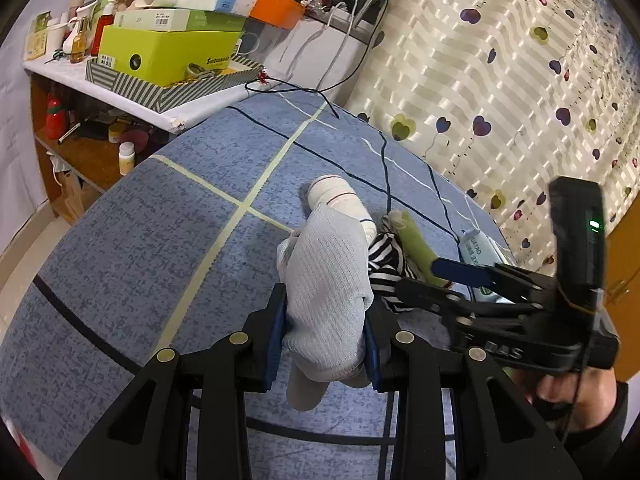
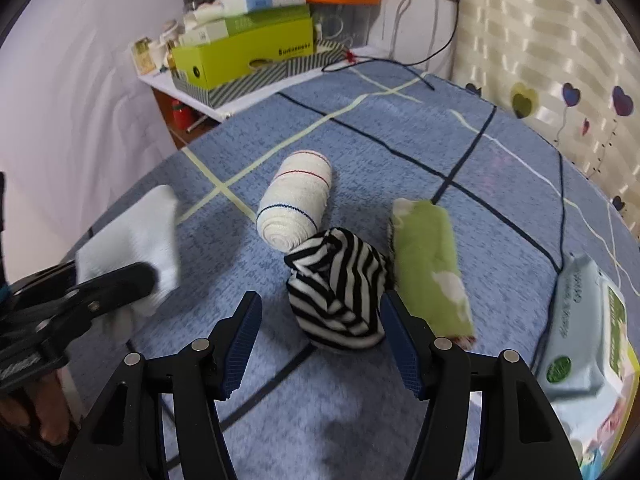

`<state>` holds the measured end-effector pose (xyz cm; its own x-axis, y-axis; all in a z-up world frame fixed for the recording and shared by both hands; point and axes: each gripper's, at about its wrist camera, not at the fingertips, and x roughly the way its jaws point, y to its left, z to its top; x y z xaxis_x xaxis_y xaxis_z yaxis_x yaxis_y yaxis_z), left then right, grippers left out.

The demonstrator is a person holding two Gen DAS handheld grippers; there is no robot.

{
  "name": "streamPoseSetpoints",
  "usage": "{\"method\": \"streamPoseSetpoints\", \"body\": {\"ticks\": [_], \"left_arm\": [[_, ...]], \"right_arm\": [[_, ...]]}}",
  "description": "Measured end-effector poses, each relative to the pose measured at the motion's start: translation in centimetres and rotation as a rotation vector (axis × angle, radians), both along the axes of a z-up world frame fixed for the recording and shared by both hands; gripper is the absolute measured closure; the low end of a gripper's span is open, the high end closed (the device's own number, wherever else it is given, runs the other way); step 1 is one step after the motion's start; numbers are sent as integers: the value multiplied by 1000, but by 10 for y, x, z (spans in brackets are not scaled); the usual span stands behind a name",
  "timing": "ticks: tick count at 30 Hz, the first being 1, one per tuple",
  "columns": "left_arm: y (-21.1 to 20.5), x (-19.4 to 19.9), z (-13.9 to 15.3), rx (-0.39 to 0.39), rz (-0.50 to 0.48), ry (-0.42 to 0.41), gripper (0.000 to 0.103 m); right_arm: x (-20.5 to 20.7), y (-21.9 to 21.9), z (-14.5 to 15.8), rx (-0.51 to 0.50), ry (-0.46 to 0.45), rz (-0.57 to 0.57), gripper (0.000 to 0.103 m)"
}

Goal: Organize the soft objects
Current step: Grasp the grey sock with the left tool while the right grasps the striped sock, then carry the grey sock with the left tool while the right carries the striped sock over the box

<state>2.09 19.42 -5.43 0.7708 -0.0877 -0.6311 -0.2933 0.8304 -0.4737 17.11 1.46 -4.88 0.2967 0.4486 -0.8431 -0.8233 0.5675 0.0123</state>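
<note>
My left gripper (image 1: 325, 340) is shut on a pale grey rolled sock (image 1: 326, 284), held above the blue bedspread (image 1: 160, 240); the same sock (image 2: 136, 240) shows at the left of the right wrist view. Beyond it lie a white rolled sock with thin red and blue lines (image 2: 296, 200), a black-and-white striped roll (image 2: 340, 284) and a green roll (image 2: 430, 260). My right gripper (image 2: 320, 344) stands open over the striped roll, which lies between its blue pads (image 2: 240, 348) without being pressed. The right gripper (image 1: 460, 276) also appears at the right of the left wrist view.
A pack of wet wipes (image 2: 584, 344) lies on the bed at the right. A black cable (image 1: 384, 168) runs across the bedspread. A white shelf (image 1: 192, 114) crowded with boxes stands beyond the bed's far edge. A heart-patterned curtain (image 1: 500, 60) hangs at the right.
</note>
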Motion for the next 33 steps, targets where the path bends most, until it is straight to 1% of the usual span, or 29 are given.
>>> {"method": "streamPoseSetpoints", "body": {"ticks": [7,8,9,10,11,12,13,14,15,16,19,22,28,33], "left_arm": [[4,2,-5,-11,0,12,69],[4,2,-6,-10,-1,16,69],[2,3,-7,-9,-4,19,69],[1,5,-8,-8,-8,22,69],[-1,7,-8,-10,-14,31,69],[-2,10,-9,-17,-25,45,69],[-5,13,-7,-8,-36,55,69],[-8,15,-4,22,-37,64,69],[-9,15,0,40,-32,66,69],[-10,14,5,42,-32,54,69],[-14,13,15,53,-24,36,69],[-17,12,23,74,-4,24,69],[-26,9,36,108,-10,26,69],[-35,5,44,117,-19,20,69]], "right_arm": [[11,20,-23,-55,13,1,42],[12,22,-27,-66,11,1,48],[13,22,-29,-73,10,-1,62],[14,21,-33,-80,4,-9,69],[15,19,-33,-65,2,-16,73],[18,17,-33,-59,13,-25,81],[22,16,-31,-51,26,-37,87],[24,16,-28,-47,26,-38,90],[24,15,-25,-42,12,-37,90],[25,12,-20,-28,11,-50,90],[20,3,-10,43,35,-63,90],[10,-6,-2,66,19,-54,90],[-8,-27,13,146,41,-64,90],[-25,-45,31,188,20,-68,90]]}}
